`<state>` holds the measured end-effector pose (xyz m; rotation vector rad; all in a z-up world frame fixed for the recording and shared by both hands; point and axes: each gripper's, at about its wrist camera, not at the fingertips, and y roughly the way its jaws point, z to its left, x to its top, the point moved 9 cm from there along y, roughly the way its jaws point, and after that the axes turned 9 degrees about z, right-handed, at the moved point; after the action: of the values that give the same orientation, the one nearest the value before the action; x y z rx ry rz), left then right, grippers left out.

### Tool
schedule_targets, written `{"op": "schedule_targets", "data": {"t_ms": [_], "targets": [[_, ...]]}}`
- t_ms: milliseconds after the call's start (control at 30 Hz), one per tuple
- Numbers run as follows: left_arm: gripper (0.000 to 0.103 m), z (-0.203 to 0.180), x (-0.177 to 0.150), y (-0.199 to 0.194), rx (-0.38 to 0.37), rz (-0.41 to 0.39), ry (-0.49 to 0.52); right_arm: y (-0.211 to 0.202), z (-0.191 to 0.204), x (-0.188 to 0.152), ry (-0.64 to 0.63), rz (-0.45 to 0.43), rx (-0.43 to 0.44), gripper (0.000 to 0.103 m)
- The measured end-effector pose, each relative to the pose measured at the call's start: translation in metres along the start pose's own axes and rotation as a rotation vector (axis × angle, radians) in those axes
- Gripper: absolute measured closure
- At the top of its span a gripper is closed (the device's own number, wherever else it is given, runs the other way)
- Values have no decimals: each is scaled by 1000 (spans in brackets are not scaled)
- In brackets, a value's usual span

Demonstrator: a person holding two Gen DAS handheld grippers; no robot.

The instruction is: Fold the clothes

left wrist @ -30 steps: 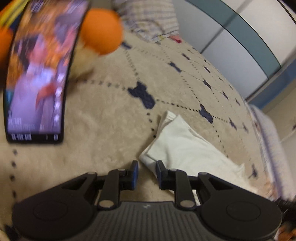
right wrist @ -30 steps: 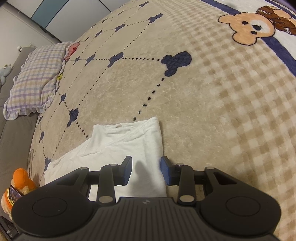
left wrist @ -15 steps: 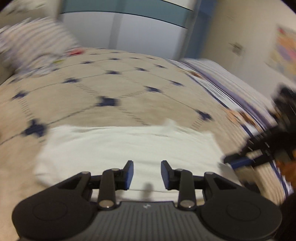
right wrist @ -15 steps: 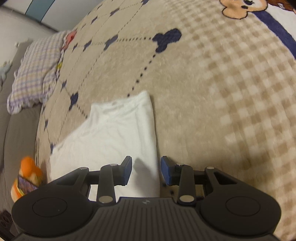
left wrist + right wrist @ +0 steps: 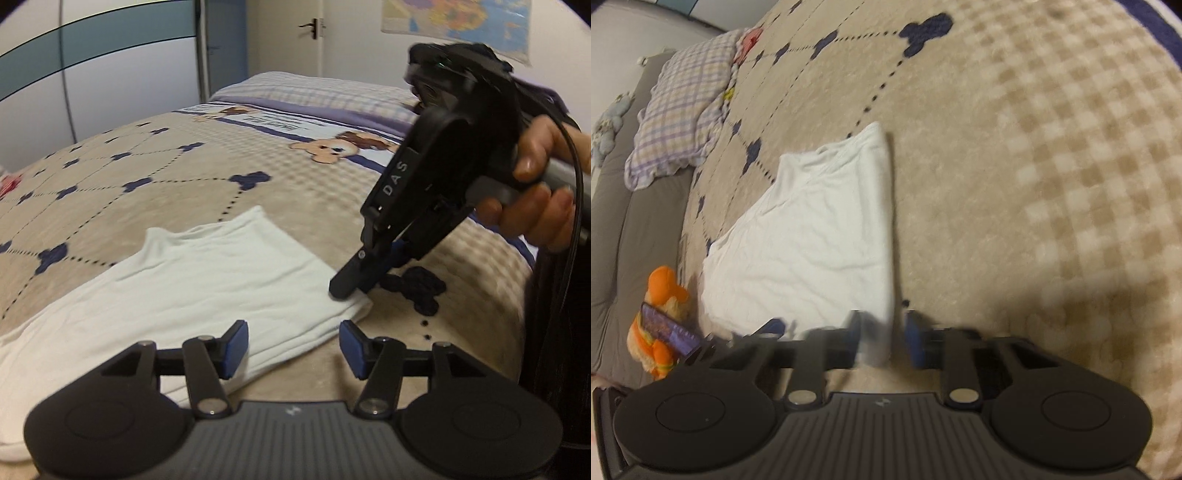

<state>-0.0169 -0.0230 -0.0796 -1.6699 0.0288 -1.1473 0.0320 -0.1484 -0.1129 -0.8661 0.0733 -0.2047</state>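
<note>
A white folded garment (image 5: 207,280) lies flat on the beige blanket (image 5: 147,166). My left gripper (image 5: 293,345) hovers over its near edge with the jaws opening wide; the cloth's edge lies below and between the fingers, and the pads do not press it. In the left wrist view a hand (image 5: 535,206) holds my right gripper (image 5: 347,290), tips down on the garment's right corner. In the right wrist view the garment (image 5: 812,240) stretches away, and the blurred right gripper (image 5: 882,338) is closing on its near corner, with cloth between the pads.
A plaid pillow (image 5: 683,107) lies at the bed's head. An orange plush toy (image 5: 661,321) with a phone (image 5: 668,328) leaning on it sits beside the garment's far end. A wardrobe (image 5: 110,74) and a door (image 5: 288,37) stand beyond the bed.
The left gripper swung away from the plush toy and phone to face across the garment, and its jaws widened. The right gripper dropped onto the garment's corner and its jaws narrowed around the cloth.
</note>
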Motion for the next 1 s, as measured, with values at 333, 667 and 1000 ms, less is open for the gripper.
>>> {"op": "schedule_targets", "data": {"t_ms": [333, 667, 1000], "targets": [[48, -18, 16, 13, 56, -60, 120, -9, 9, 3, -11, -6, 88, 96], [91, -34, 25, 36, 133, -49, 202, -17, 10, 12, 26, 7, 196, 96], [97, -24, 24, 37, 162, -34, 121, -24, -10, 64, 60, -96, 77, 70]]}}
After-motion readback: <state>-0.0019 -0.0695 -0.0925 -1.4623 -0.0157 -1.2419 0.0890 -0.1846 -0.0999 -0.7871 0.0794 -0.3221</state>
